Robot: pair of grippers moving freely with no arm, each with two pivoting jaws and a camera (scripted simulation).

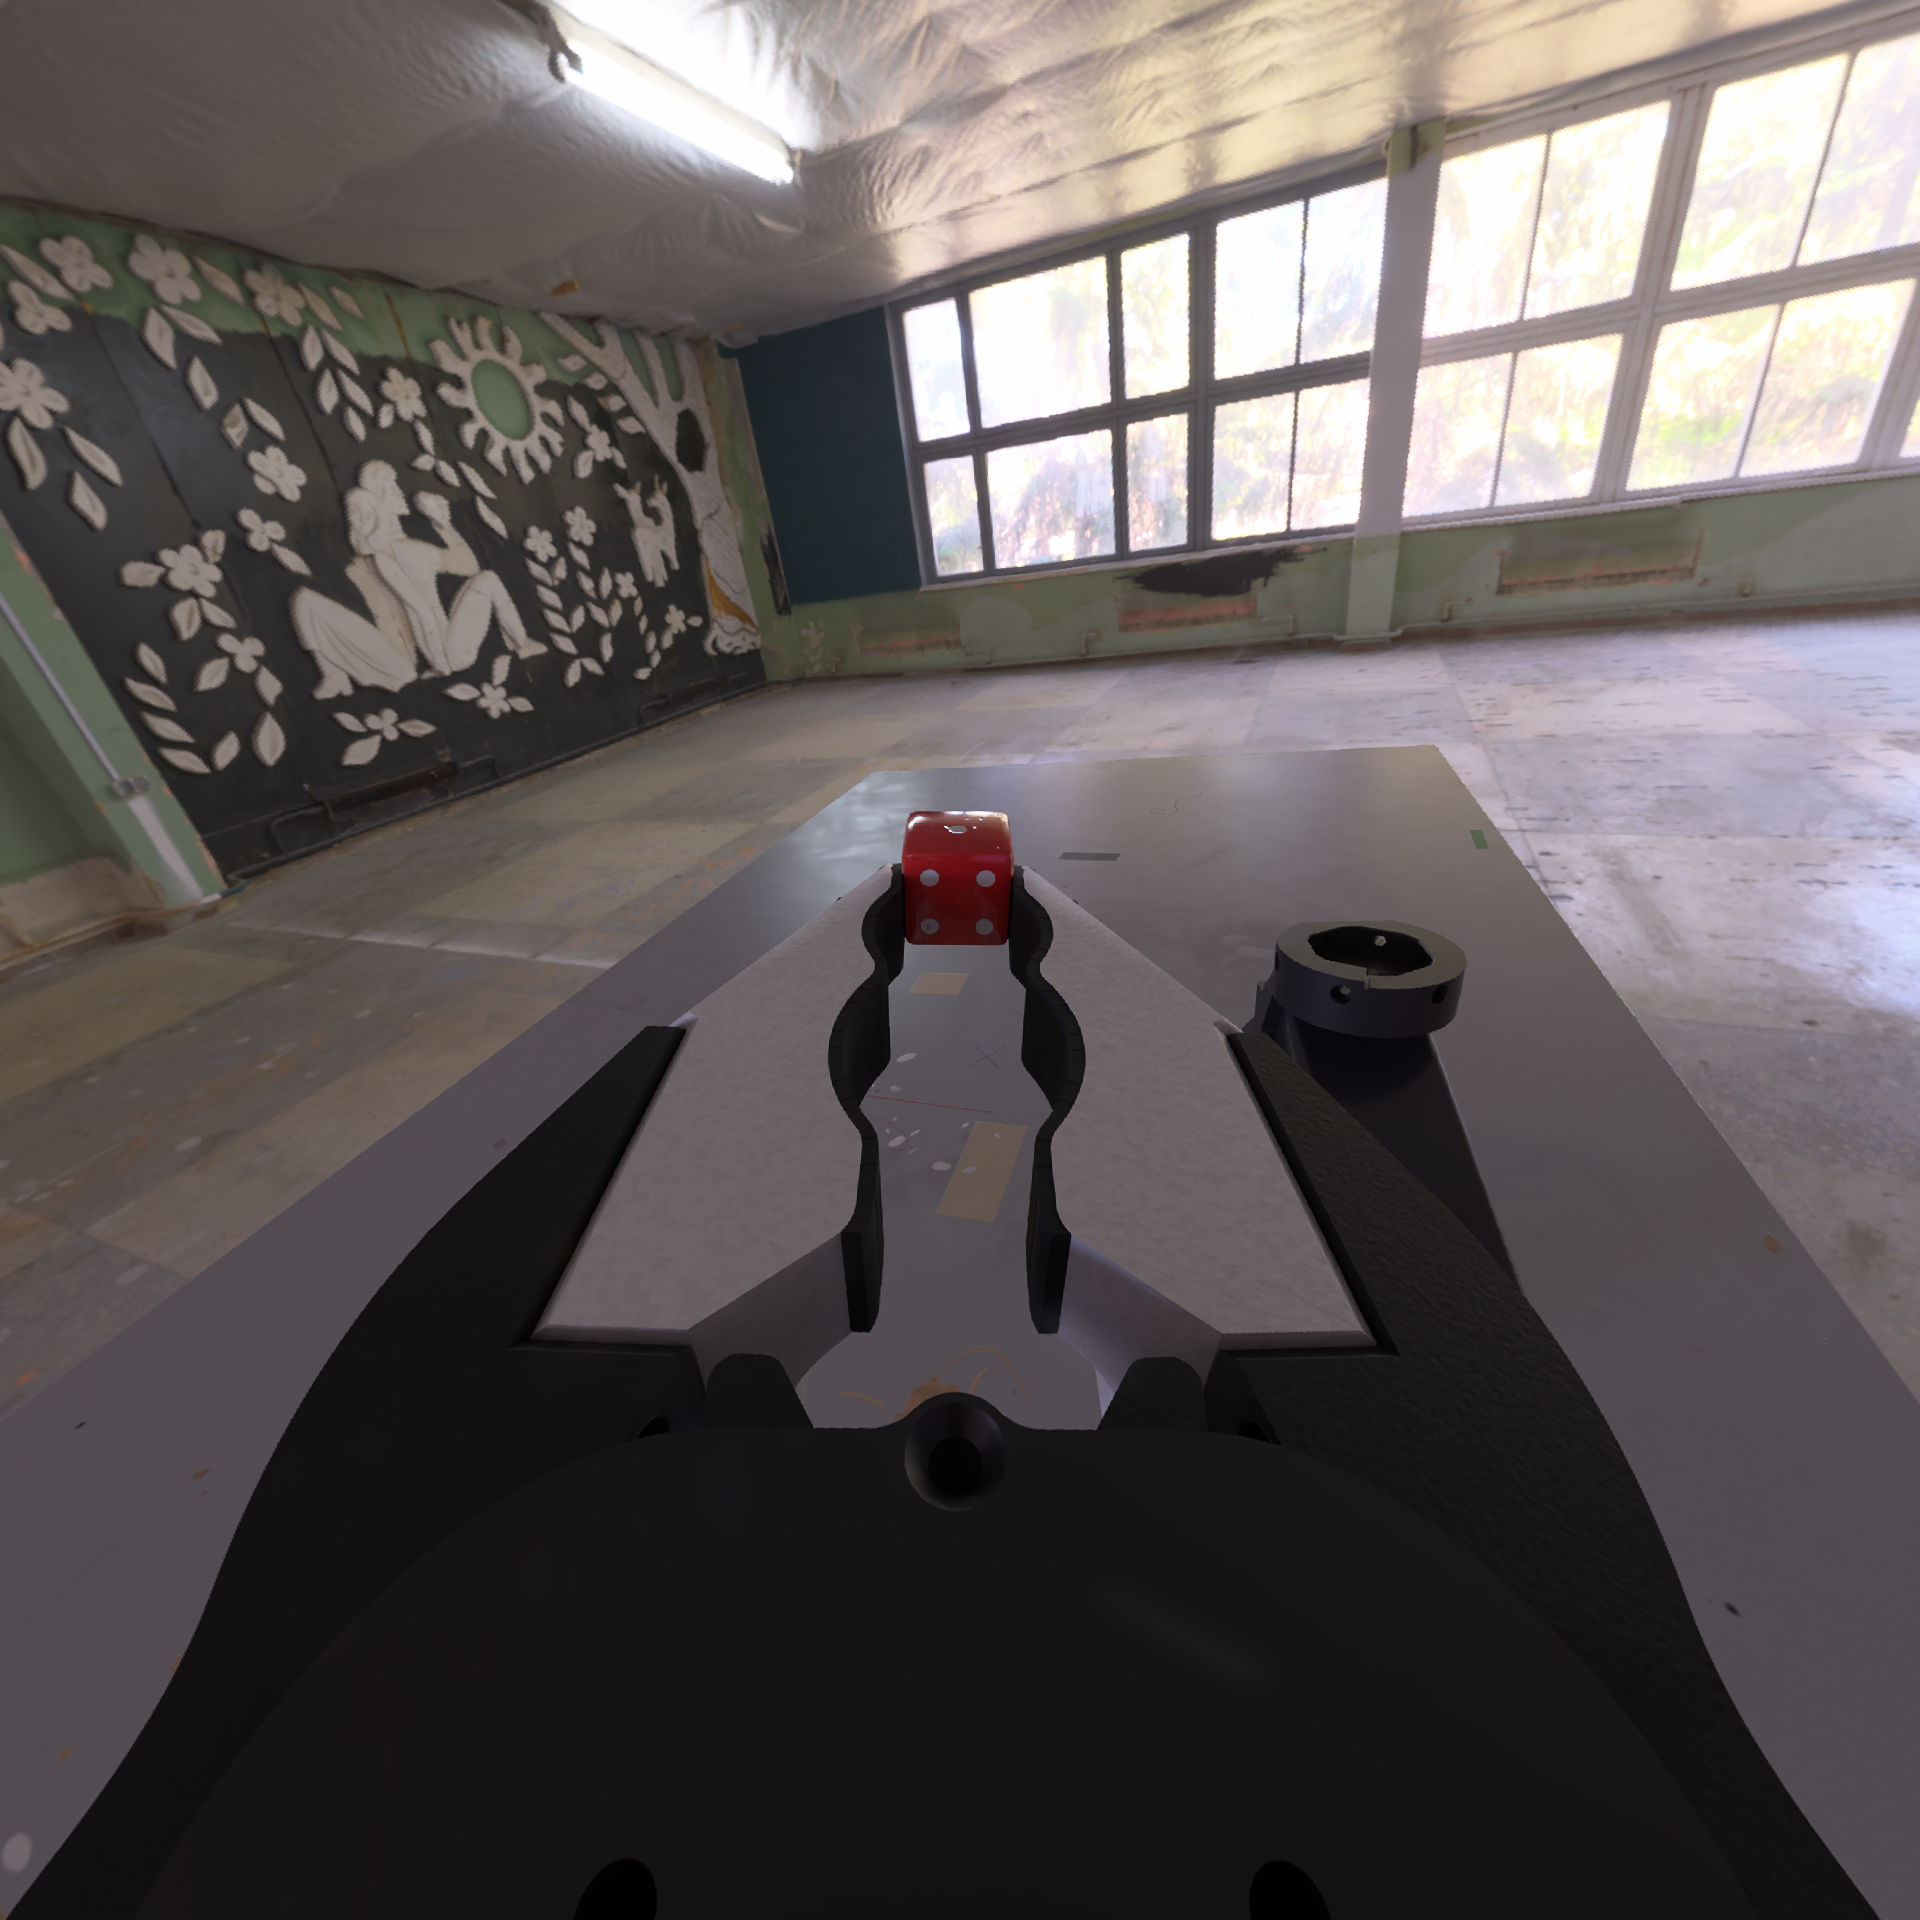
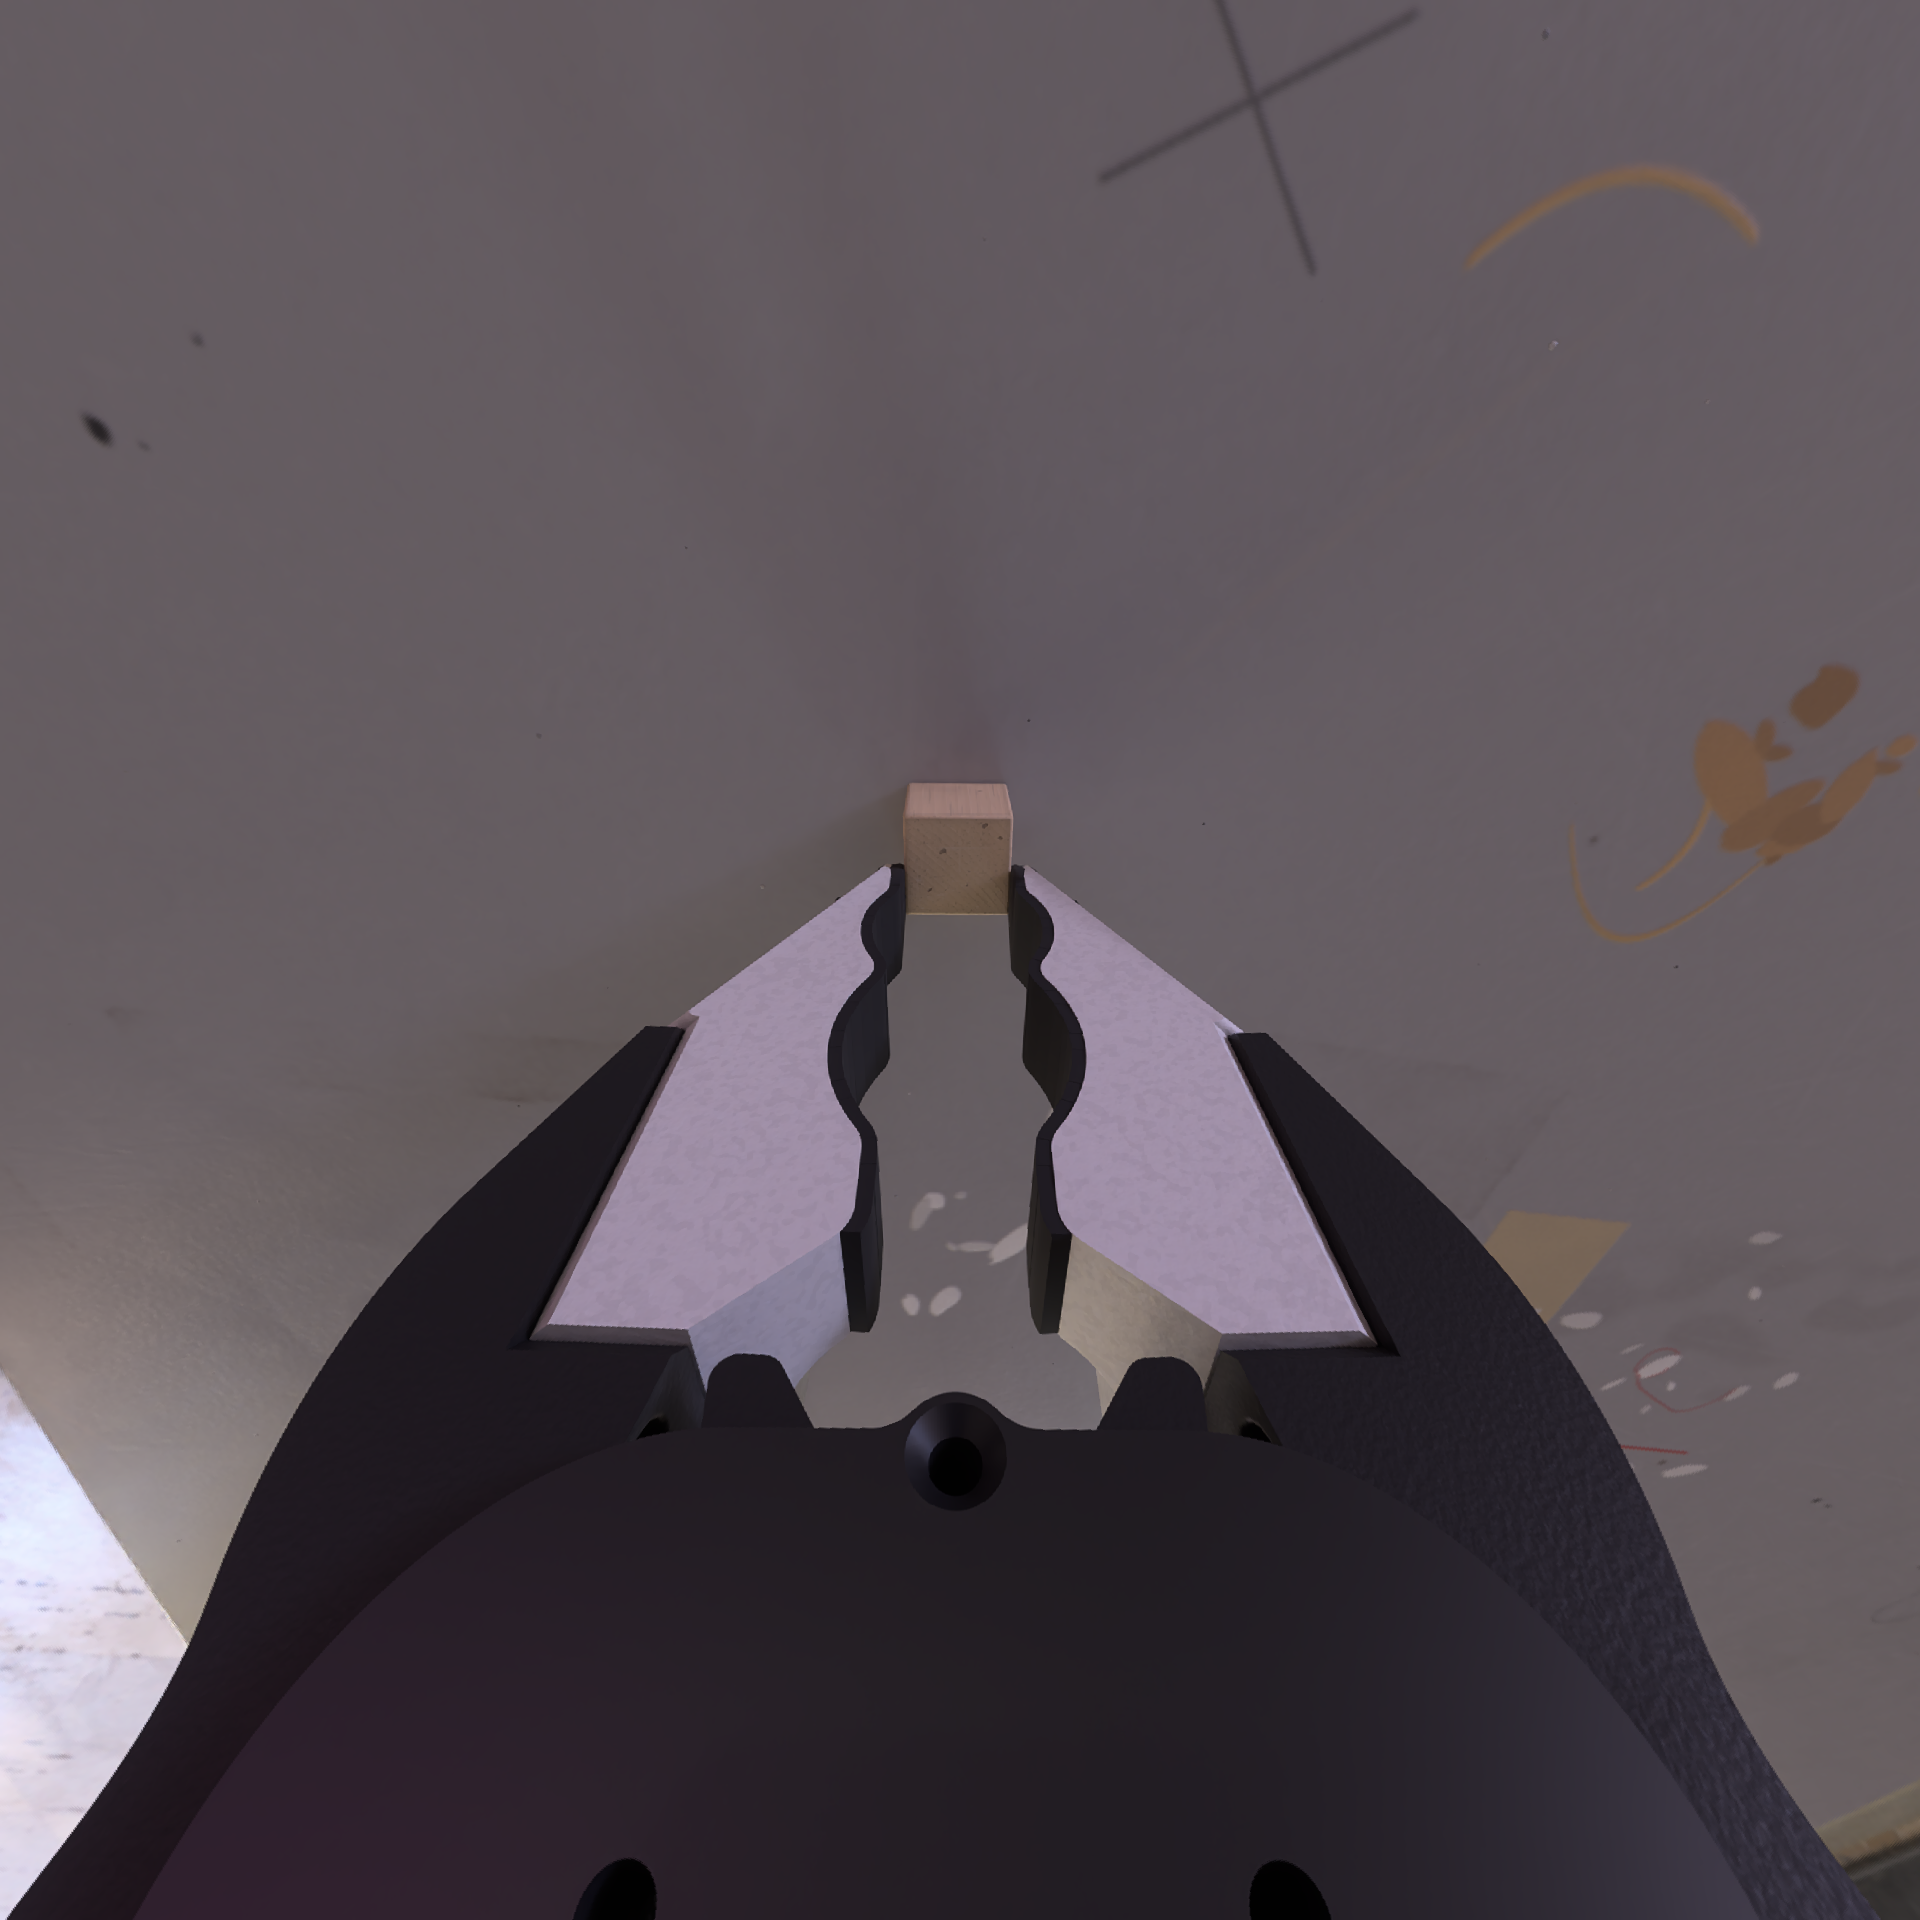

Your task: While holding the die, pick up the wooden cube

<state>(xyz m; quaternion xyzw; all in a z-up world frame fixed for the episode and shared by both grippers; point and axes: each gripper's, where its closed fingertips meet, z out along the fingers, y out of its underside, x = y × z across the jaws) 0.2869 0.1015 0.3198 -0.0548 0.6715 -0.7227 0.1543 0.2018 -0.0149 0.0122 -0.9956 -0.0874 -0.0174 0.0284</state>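
Red die w/ white pips, pale tan wooden cube, grey table

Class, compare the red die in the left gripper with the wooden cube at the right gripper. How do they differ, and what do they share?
Colour: the die is glossy red; the wooden cube is pale, matt tan.
Markings: the die carries white pips; the wooden cube's faces are plain apart from faint specks.
Edges: the die's corners look rounded; the wooden cube's look sharper.
Shared: both are small cubes sitting between fingertips, the die in the left gripper, the cube in the right gripper.

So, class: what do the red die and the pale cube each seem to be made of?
Red die: likely glossy plastic or resin, given its shiny highlights, rounded edges and white pips.
Wooden cube: apparently unfinished light wood, matte, with faint grain and specks.
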